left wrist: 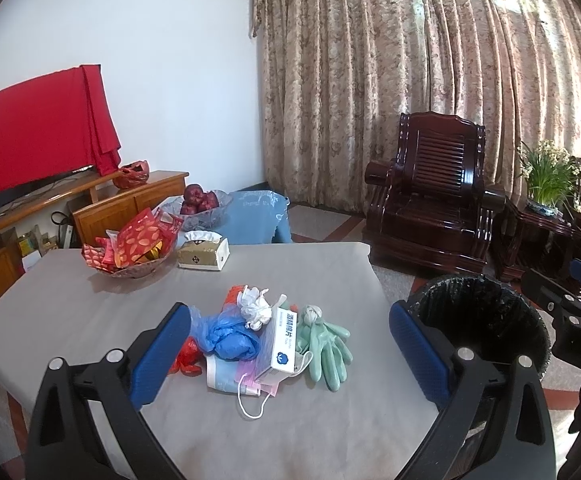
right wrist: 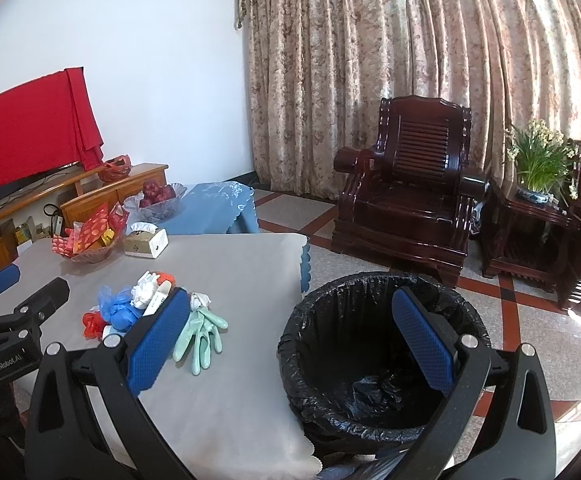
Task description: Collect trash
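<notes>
A pile of trash lies on the grey table: a green rubber glove, a white-and-blue box, a blue plastic bag, crumpled white tissue, a face mask and a red wrapper. My left gripper is open and empty, hovering above the pile. A bin with a black liner stands on the floor right of the table. My right gripper is open and empty, over the table's right edge and the bin. The glove shows in the right wrist view too.
At the table's far side stand a bowl of red packets, a tissue box and a glass bowl of apples. A dark wooden armchair and a side table with a plant stand beyond the bin.
</notes>
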Action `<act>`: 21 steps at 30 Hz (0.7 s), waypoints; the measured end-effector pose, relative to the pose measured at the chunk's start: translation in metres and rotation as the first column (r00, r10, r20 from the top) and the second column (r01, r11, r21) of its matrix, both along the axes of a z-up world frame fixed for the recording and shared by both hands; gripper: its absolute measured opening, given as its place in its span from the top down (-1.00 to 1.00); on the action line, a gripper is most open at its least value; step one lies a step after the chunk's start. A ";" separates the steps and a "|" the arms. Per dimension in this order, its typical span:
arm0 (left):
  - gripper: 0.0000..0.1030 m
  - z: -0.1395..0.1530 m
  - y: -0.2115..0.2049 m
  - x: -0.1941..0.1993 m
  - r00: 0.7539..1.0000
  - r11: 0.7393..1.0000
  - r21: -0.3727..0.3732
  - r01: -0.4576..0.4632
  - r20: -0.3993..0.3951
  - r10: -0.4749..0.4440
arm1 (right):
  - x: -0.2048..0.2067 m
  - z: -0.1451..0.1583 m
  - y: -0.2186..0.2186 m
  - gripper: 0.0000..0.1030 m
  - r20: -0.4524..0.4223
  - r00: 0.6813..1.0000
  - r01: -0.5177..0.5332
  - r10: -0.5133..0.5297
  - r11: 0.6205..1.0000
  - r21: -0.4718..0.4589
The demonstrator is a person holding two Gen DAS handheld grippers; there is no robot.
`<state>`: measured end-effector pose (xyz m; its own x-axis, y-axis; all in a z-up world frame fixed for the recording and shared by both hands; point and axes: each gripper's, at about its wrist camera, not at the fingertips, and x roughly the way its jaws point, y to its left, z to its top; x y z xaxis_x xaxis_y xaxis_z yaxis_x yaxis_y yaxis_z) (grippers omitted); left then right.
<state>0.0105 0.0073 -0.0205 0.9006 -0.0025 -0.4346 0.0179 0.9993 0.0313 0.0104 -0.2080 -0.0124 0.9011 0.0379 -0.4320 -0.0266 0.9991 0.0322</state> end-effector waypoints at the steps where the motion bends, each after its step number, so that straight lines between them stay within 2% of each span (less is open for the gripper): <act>1: -0.88 0.000 0.001 0.001 1.000 1.000 -0.001 0.000 -0.002 0.000 | 0.001 0.000 0.002 -0.91 0.000 1.000 -0.003 0.003 1.000 -0.001; 5: -0.88 -0.003 0.015 0.008 1.000 1.000 0.009 -0.005 -0.006 0.005 | 0.012 -0.004 0.014 -0.91 -0.003 1.000 -0.032 0.031 0.999 -0.004; 8: -0.88 -0.010 0.037 0.018 0.999 0.999 0.015 -0.052 -0.010 0.052 | 0.023 -0.011 0.026 -0.91 -0.015 0.998 -0.062 0.062 0.998 0.002; 11: -0.88 -0.022 0.062 0.029 0.997 0.997 -0.009 -0.071 -0.036 0.070 | 0.034 -0.021 0.041 -0.91 -0.030 0.995 -0.096 0.096 0.995 0.007; 14: -0.88 -0.038 0.088 0.041 0.990 0.993 -0.017 -0.119 -0.081 0.118 | 0.052 -0.039 0.059 -0.91 -0.056 0.989 -0.134 0.134 0.991 0.006; 18: -0.88 -0.063 0.110 0.054 0.977 0.985 0.021 -0.172 -0.126 0.173 | 0.074 -0.064 0.078 -0.90 -0.087 0.983 -0.162 0.162 0.987 0.006; 21: -0.88 -0.080 0.119 0.062 0.968 0.981 0.048 -0.187 -0.158 0.192 | 0.095 -0.085 0.095 -0.74 -0.136 0.973 -0.188 0.187 0.982 0.009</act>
<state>0.0727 0.1265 -0.1005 0.8011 0.1781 -0.5714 -0.1646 0.9834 0.0758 0.1052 -0.1132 -0.0975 0.8113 0.1985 -0.5499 -0.2089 0.9769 0.0444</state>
